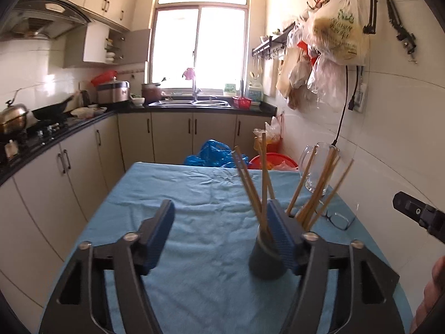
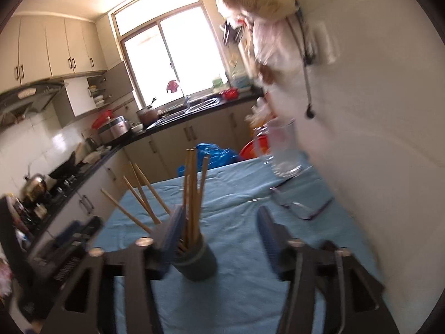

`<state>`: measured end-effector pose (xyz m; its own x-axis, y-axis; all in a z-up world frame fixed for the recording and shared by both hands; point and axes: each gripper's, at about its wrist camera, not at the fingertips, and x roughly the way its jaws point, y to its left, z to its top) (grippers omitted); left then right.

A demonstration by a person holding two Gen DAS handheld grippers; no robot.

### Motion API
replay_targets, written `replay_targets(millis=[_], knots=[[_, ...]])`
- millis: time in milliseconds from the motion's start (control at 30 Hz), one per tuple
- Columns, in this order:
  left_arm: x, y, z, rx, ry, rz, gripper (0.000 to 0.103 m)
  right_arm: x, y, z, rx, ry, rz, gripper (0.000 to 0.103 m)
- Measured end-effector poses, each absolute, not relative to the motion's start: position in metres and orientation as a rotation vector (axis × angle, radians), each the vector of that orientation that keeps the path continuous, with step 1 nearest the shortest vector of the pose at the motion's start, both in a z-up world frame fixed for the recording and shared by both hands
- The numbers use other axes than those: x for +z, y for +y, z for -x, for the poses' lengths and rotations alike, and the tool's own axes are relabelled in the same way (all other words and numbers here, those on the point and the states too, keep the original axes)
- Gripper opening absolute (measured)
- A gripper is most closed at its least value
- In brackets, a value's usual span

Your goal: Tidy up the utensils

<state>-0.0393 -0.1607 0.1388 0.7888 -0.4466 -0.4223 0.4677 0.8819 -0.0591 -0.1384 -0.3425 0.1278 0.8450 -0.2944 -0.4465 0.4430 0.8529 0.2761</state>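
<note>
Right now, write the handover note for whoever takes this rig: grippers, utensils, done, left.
Left gripper: open, empty.
Right gripper: open, empty.
Chopsticks stand upright in the dark cup on the blue cloth, fanned out and leaning.
Glass mug stands empty near the wall; eyeglasses lie beside it.
Done: chopsticks appear gathered into the cup.
Left: none loose on the cloth in view; perhaps straighten the bundle.

One dark holder (image 1: 267,261), one glass jug (image 1: 319,167), one pair of glasses (image 1: 338,220).

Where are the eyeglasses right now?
The eyeglasses lie on the blue tablecloth at the table's right side near the wall, between the clear glass mug and the dark chopstick cup.
</note>
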Motion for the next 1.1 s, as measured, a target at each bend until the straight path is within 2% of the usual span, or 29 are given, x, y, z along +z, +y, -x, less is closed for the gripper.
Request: replay_targets(millis=[133, 267, 633, 1100], knots=[[0.136, -0.123, 0.082, -0.470, 0.444, -0.059, 0.085, 0.126, -0.308, 0.171, -0.468, 0.402, -0.269, 0.086], [0.131, -0.088, 0.122, -0.393, 0.442, -0.067, 0.091, 0.120, -0.273, 0.197, -0.492, 0.423, -0.211, 0.090], [0.108, -0.035, 0.173, -0.287, 0.516, -0.079, 0.092, 0.086, -0.214, 0.235, -0.547, 0.524, -0.140, 0.091], [0.097, -0.049, 0.170, -0.324, 0.554, -0.126, 0.092, 0.075, -0.199, 0.218, -0.515, 0.586, -0.090, 0.091]])
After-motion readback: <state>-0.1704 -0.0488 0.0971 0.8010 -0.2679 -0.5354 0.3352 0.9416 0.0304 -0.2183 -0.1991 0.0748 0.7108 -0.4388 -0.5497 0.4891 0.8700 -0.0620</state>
